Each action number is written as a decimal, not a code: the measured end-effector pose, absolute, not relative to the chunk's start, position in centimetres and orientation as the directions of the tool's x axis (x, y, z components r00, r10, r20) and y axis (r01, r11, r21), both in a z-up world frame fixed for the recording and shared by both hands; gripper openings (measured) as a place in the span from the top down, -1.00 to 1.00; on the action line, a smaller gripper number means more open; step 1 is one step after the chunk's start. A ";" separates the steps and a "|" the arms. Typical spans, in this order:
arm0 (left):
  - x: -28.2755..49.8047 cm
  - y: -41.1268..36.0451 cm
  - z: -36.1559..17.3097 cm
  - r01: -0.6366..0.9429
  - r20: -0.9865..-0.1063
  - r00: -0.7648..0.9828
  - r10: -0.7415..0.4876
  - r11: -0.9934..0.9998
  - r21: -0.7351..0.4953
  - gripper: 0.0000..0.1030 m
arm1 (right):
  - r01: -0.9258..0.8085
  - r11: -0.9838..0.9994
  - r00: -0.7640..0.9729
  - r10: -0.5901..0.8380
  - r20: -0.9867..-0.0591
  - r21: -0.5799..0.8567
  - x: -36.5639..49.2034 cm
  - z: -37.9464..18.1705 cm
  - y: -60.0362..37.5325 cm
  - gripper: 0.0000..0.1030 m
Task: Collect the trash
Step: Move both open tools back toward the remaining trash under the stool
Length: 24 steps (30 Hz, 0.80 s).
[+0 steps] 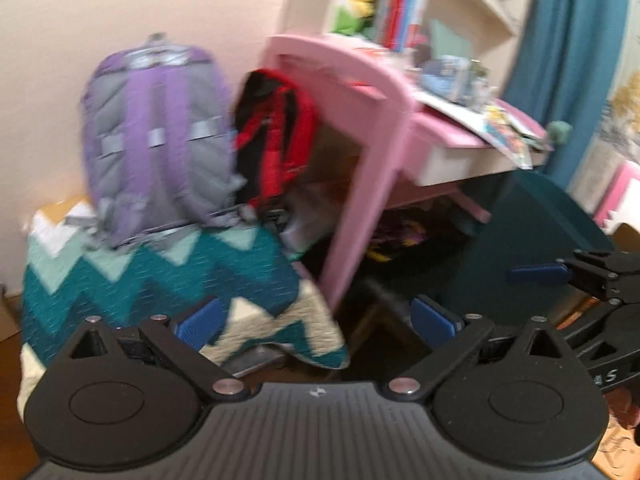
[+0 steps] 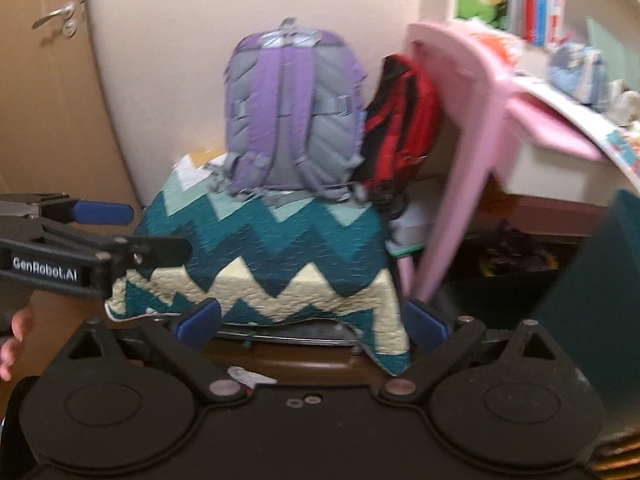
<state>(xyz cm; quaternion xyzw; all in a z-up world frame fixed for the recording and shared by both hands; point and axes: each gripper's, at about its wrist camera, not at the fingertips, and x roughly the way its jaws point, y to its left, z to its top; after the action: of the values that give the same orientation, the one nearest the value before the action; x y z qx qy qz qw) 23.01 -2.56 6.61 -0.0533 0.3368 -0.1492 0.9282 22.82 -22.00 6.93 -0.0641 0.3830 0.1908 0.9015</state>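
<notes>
My left gripper (image 1: pixel 316 318) is open and empty, held in the air facing a pile covered by a teal zigzag quilt (image 1: pixel 160 284). My right gripper (image 2: pixel 312 320) is open and empty, also facing the quilt (image 2: pixel 280 264). A small white scrap of paper (image 2: pixel 250 375) lies on the brown floor just in front of the right gripper's left finger. The right gripper also shows at the right edge of the left wrist view (image 1: pixel 560 276), and the left gripper at the left edge of the right wrist view (image 2: pixel 104 232). Both views are blurred.
A purple and grey backpack (image 2: pixel 290 120) stands on the quilt, a red and black bag (image 2: pixel 404 124) hangs beside it. A pink desk (image 1: pixel 368 140) with papers and shelves stands right. A dark teal bin or chair (image 1: pixel 532 240) is at right. A wooden door (image 2: pixel 40 80) is left.
</notes>
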 end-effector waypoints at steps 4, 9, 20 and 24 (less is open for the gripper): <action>23.2 2.1 3.0 0.166 -0.615 0.751 -0.241 0.970 -0.178 -0.97 | -0.429 0.902 0.615 0.333 -0.715 0.051 23.7 3.0 -19.0 -1.00; 23.9 7.0 -2.3 0.080 -0.653 0.738 -0.168 0.983 -0.163 -0.97 | -0.450 0.889 0.555 0.359 -0.750 0.092 25.0 -2.6 -15.3 -1.00; 25.7 12.7 -12.9 0.060 -0.740 0.669 -0.067 0.998 -0.036 -0.97 | -0.403 0.906 0.441 0.320 -0.838 0.134 28.1 -16.2 -9.2 -1.00; 27.4 14.2 -17.8 0.051 -0.806 0.589 -0.055 0.998 -0.031 -0.97 | -0.354 0.930 0.399 0.248 -0.883 0.101 29.4 -21.3 -8.2 -1.00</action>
<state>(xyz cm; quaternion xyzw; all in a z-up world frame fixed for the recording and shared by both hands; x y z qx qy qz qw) 27.39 14.19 -17.82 -0.0023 0.4524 -0.0297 0.8913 29.35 -8.20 -21.34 -0.0513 0.5177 0.1804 0.8348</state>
